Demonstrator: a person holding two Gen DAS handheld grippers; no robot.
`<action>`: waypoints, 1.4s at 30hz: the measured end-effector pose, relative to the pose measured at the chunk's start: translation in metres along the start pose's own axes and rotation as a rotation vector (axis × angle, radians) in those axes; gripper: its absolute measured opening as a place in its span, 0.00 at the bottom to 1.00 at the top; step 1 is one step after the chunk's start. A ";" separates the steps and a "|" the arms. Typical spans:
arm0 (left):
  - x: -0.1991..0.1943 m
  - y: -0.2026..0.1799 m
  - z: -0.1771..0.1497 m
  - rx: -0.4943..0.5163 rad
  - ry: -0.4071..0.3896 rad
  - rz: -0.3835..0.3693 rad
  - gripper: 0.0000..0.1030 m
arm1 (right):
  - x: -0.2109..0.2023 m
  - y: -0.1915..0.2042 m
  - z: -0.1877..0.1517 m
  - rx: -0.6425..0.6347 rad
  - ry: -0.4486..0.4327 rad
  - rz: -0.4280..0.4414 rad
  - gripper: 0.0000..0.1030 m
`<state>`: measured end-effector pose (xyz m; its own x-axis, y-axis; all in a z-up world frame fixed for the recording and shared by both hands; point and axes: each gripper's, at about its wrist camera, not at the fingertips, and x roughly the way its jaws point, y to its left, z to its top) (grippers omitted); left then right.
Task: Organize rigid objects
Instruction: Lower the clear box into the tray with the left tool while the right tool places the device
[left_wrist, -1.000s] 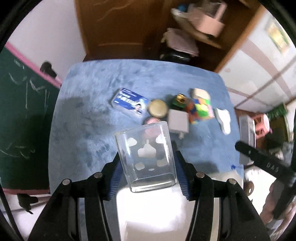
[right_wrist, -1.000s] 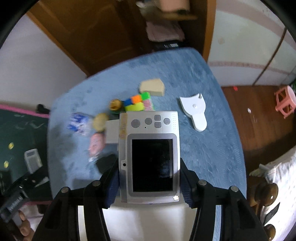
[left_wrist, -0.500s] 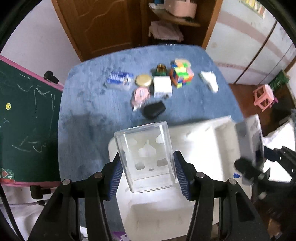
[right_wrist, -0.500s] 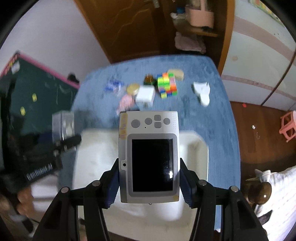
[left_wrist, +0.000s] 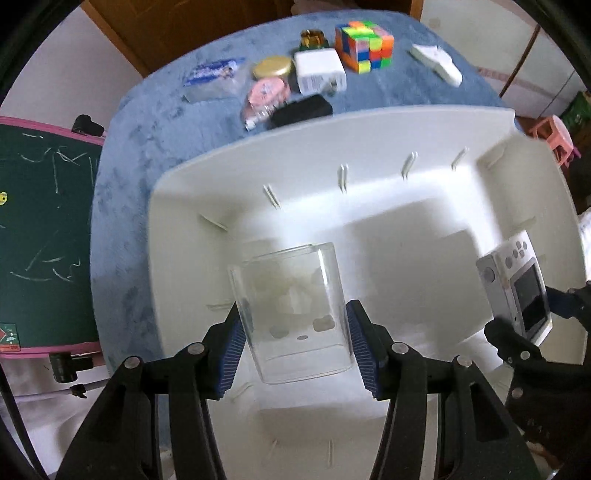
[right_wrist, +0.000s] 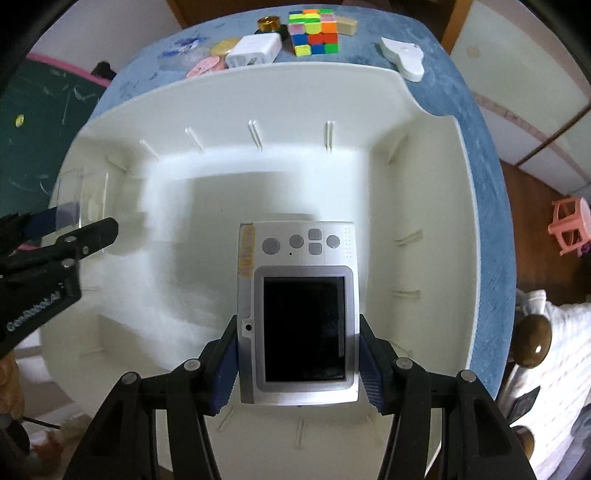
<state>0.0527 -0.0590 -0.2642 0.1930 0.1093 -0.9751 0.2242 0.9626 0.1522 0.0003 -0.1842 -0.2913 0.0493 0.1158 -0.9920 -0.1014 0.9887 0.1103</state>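
Observation:
My left gripper (left_wrist: 293, 339) is shut on a clear plastic cup (left_wrist: 291, 314) and holds it inside a large white bin (left_wrist: 258, 155). My right gripper (right_wrist: 297, 354) is shut on a silver digital camera (right_wrist: 299, 306), screen up, also held inside the white bin (right_wrist: 236, 85). The camera also shows at the right of the left wrist view (left_wrist: 517, 288). The left gripper with the cup shows at the left of the right wrist view (right_wrist: 70, 221).
Beyond the bin on the blue cloth table (left_wrist: 147, 122) lie a colourful puzzle cube (left_wrist: 364, 46), a white charger (left_wrist: 319, 70), a gold lid (left_wrist: 272, 67), a pink round item (left_wrist: 264, 92), a black item (left_wrist: 301, 110), a white flat piece (left_wrist: 436, 63) and a blue packet (left_wrist: 212, 72).
Both grippers have moved down into the white bin with the cup and the camera still held. The bin now fills most of both views.

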 end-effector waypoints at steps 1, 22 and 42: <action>0.003 -0.002 -0.001 0.001 0.005 0.000 0.55 | 0.001 0.003 -0.001 -0.010 0.000 -0.004 0.56; 0.022 -0.001 -0.012 -0.037 0.078 0.042 0.74 | -0.011 0.031 -0.019 -0.094 -0.057 -0.037 0.72; 0.000 0.007 -0.014 -0.047 0.045 0.052 0.78 | -0.039 0.026 -0.009 -0.096 -0.154 -0.013 0.72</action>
<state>0.0405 -0.0488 -0.2654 0.1597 0.1699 -0.9724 0.1699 0.9656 0.1966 -0.0134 -0.1633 -0.2506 0.2020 0.1237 -0.9715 -0.1936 0.9775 0.0843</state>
